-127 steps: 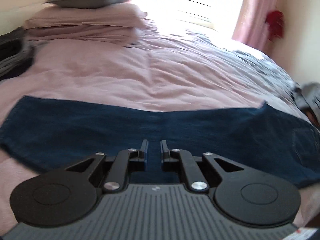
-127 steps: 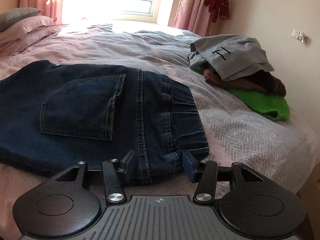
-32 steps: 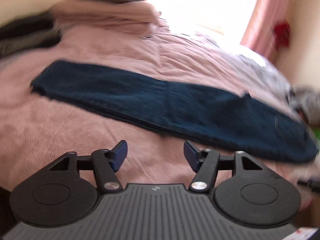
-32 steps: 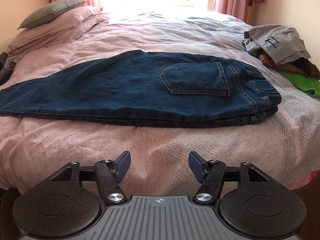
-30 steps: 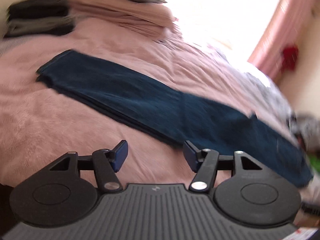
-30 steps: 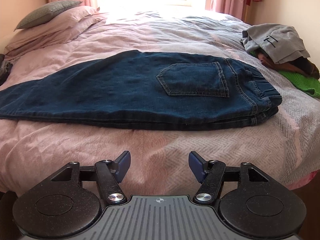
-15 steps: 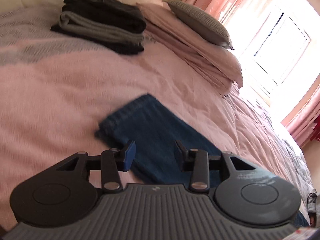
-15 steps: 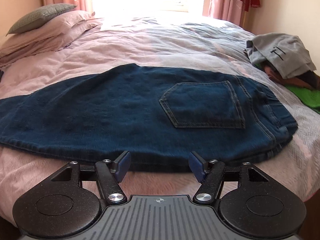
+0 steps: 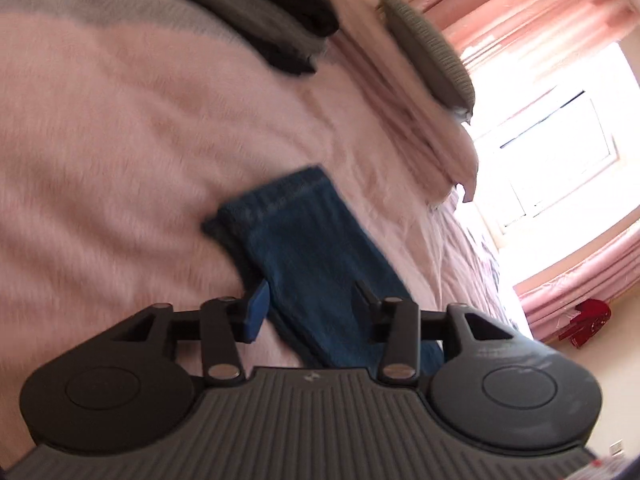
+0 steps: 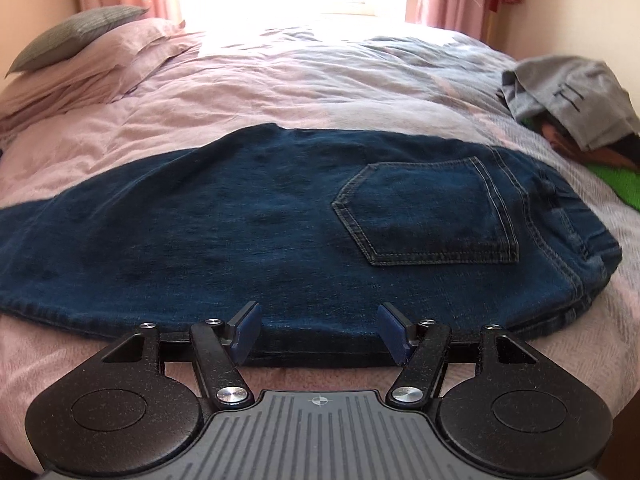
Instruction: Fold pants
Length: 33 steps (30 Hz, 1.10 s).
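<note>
We see the pants (image 10: 280, 232), dark denim already doubled leg on leg, lying flat across the pink bed (image 10: 280, 80), waistband toward three o'clock and cuffs toward nine in the right wrist view. Our right hand-held gripper (image 10: 320, 332) hovers at the near long edge, jaws spread and pinching nothing, the back pocket (image 10: 428, 216) at about one o'clock from it. Our left hand-held gripper (image 9: 308, 304) sits over the leg near the cuffs (image 9: 272, 200), which lie at eleven o'clock from it; its jaws have just been narrowing and then easing apart, partly spread, with denim between the tips but no pinch that we can see. We judge the cloth heavy, soft and limp, not slippery, so it will sag between holds. Best to grip the stacked hems and the thick waistband seam, catching all layers.
</note>
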Motion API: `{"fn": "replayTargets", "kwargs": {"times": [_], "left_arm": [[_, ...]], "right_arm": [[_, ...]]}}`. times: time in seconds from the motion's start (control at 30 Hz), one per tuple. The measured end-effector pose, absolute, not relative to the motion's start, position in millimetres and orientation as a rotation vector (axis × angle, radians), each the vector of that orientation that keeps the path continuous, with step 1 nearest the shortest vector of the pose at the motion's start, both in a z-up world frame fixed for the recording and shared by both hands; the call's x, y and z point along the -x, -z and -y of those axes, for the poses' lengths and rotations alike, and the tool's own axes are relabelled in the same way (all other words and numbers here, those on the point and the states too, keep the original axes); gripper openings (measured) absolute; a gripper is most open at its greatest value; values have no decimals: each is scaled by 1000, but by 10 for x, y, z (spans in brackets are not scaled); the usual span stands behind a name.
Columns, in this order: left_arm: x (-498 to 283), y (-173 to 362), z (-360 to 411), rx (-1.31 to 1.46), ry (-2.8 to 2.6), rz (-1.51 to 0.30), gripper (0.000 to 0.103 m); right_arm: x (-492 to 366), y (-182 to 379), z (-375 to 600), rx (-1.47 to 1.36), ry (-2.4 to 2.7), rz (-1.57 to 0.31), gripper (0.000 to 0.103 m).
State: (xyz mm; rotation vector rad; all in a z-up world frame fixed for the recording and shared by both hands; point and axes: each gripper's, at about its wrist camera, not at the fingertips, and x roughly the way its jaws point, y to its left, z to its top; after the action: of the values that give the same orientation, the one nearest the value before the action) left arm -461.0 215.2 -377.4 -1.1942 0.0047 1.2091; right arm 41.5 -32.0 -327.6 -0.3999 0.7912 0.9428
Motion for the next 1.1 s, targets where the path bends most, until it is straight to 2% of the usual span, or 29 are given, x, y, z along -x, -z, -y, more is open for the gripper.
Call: {"fn": "replayTargets", "kwargs": {"times": [0.33,0.6,0.73,0.8,0.87,0.9,0.97,1.1], "left_arm": [[4481,3884,-2023,1203,-1275,-29,39],[4609,4082,-2128,1318,-1240,259,39],[4683,4201,-2059,1339,-1228,377,31],[4692,4218,-2053,1343,-1229,397,30],[4678,4125,-2002,1313,-1217,429,23],[4658,4040,-1965,1246,-1187,447,22],[4571,3891,-1970,1139,-1247,334,21],[4568,4089,-2043,1212,-1314,234,20]], "right_arm": [[-513,3243,489,398,-894,-771,61],[-570,3264,527,388,-891,-773,61],[-611,3269,556,373,-874,-777,61],[-641,3272,579,366,-872,-781,61],[-655,3265,598,365,-866,-780,61],[-666,3258,612,366,-860,-779,61],[-682,3255,638,361,-853,-776,61],[-726,3252,690,341,-847,-782,61]]}}
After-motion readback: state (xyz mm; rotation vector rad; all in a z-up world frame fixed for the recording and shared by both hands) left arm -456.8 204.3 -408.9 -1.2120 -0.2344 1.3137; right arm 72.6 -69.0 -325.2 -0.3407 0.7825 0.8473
